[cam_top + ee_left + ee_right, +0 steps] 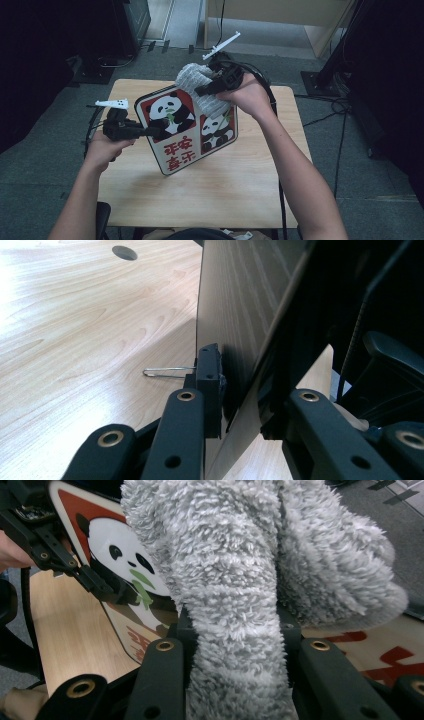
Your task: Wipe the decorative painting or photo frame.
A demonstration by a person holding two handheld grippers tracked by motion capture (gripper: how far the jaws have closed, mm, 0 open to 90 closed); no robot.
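A square board (175,145) printed with two pandas and red characters stands tilted on the wooden table (225,195), its picture side facing me. My left gripper (152,131) is shut on its left edge; in the left gripper view the board (240,315) runs edge-on between the jaws of that gripper (240,400). My right gripper (202,90) is shut on a fluffy grey cloth (197,80) that lies against the board's upper right part. In the right gripper view the cloth (225,555) bulges out of the right gripper (235,640), with the board (107,545) and the left gripper (107,592) behind it.
A thin metal pin (167,371) lies on the table beside the board's foot, and a round hole (125,252) sits farther off. Cables (340,125) run over the grey floor to the right. A black stand base (320,80) and wooden furniture (280,20) stand beyond the table.
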